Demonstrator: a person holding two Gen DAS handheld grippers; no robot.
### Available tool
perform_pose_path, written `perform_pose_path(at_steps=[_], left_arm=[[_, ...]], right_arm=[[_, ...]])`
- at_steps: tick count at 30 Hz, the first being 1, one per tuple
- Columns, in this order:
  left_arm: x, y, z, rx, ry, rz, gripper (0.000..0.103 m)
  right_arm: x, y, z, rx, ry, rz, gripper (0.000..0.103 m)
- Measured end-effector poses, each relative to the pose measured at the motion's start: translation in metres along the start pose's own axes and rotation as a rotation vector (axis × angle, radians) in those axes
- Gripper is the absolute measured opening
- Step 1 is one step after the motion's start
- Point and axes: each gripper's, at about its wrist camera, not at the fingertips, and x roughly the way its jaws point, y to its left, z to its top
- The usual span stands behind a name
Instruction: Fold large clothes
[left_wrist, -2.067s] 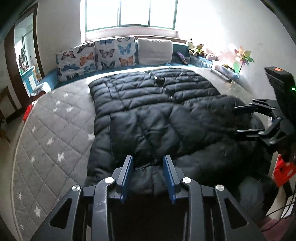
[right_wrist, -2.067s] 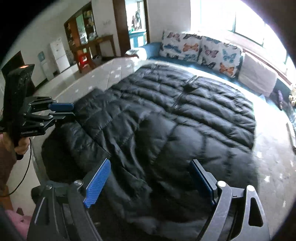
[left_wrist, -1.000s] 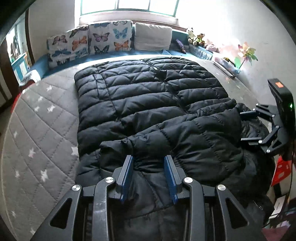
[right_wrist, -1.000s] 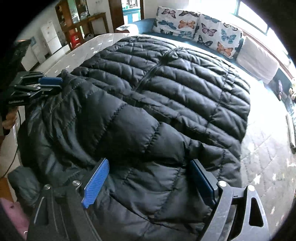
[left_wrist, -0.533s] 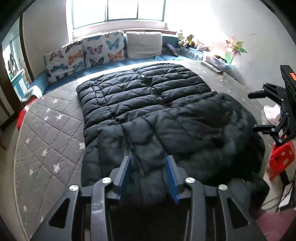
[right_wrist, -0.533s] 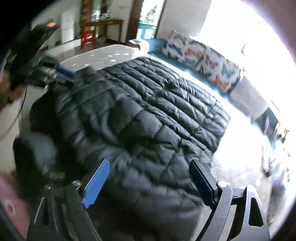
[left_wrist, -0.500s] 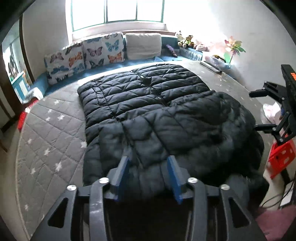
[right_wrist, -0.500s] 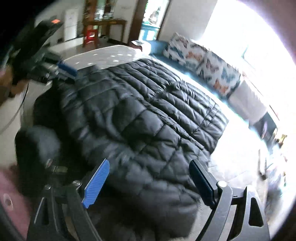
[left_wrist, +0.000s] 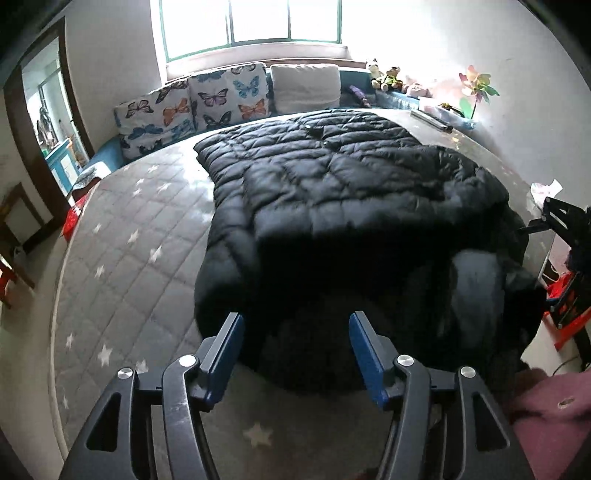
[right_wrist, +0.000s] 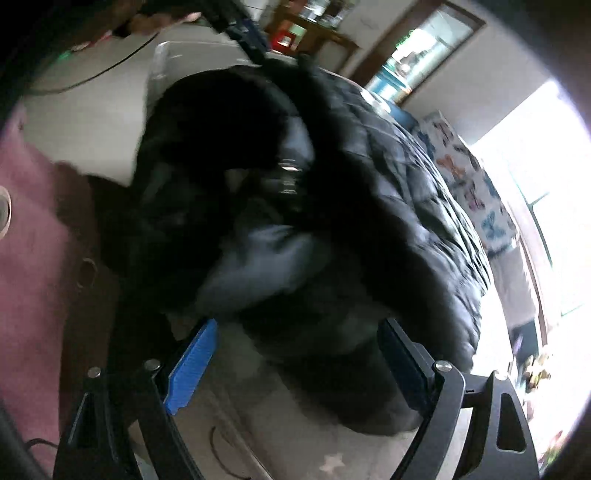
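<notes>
Black quilted puffer coat (left_wrist: 332, 192) lies spread across a grey star-patterned mattress (left_wrist: 122, 258), its near end bunched into a thick fold at the mattress edge. From the left wrist view, the left gripper (left_wrist: 295, 347) points steeply downward at that near edge. Its jaws are opening, the blue pads (left_wrist: 225, 350) standing apart with the coat's edge just beyond the tips and no cloth pinched between them. Butterfly-print cushions (left_wrist: 192, 107) line the far side under a bright window (left_wrist: 251, 22). The right gripper's black frame (left_wrist: 565, 229) shows at the right edge, beside the coat.

From the right wrist view, blurred and rolled sideways, the right gripper (right_wrist: 295, 347) also tilts steeply down over the coat's bunched end (right_wrist: 266, 229), where pale lining shows. Its jaws are spread wide, and nothing is gripped between the blue pads (right_wrist: 192, 365). A pink sleeve (right_wrist: 33, 236) fills the left side, and a hand (right_wrist: 147, 18) shows at the top.
</notes>
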Motion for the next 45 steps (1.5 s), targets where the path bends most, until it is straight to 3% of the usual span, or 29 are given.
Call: perform_pose_path(at_steps=[4, 10, 12, 13, 15, 20, 26, 28, 30, 33, 37, 41, 45], left_arm=[[-0.004, -0.001, -0.020, 0.008, 0.011, 0.016, 0.064], [-0.008, -0.012, -0.047, 0.050, 0.020, 0.029, 0.067], [-0.009, -0.020, -0.054, 0.096, 0.009, 0.043, 0.067], [-0.009, -0.024, -0.055, 0.115, 0.004, 0.048, 0.068], [-0.010, -0.032, -0.058, 0.163, -0.012, 0.063, 0.072], [-0.005, -0.053, -0.055, 0.303, -0.055, 0.123, 0.083], [0.017, -0.074, -0.052, 0.466, -0.106, 0.220, 0.085], [0.027, -0.078, -0.049, 0.499, -0.124, 0.248, 0.081], [0.036, -0.080, -0.045, 0.513, -0.139, 0.277, 0.058], [0.034, -0.077, -0.039, 0.458, -0.150, 0.260, 0.044], [0.017, -0.066, -0.037, 0.356, -0.180, 0.229, 0.040], [0.002, -0.069, -0.043, 0.331, -0.199, 0.214, 0.039], [-0.032, -0.072, -0.061, 0.300, -0.188, 0.152, 0.039]], right_arm=[[0.004, 0.010, 0.007, -0.047, -0.065, 0.008, 0.096], [0.010, 0.003, 0.027, 0.005, -0.118, 0.077, 0.093], [0.009, -0.008, 0.030, 0.075, -0.108, 0.115, 0.066], [0.008, -0.016, 0.031, 0.117, -0.098, 0.136, 0.062], [0.003, -0.034, 0.033, 0.211, -0.086, 0.186, 0.043], [-0.020, -0.078, 0.041, 0.419, -0.129, 0.250, 0.030], [-0.038, -0.115, 0.053, 0.535, -0.183, 0.235, 0.027], [-0.041, -0.111, 0.051, 0.553, -0.189, 0.229, 0.026], [-0.035, -0.109, 0.048, 0.562, -0.189, 0.216, 0.025], [-0.038, -0.103, 0.046, 0.562, -0.186, 0.195, 0.024], [-0.050, -0.097, 0.043, 0.553, -0.210, 0.164, 0.021], [-0.067, -0.089, 0.039, 0.551, -0.239, 0.160, 0.020], [-0.093, -0.073, 0.033, 0.533, -0.246, 0.184, 0.020]])
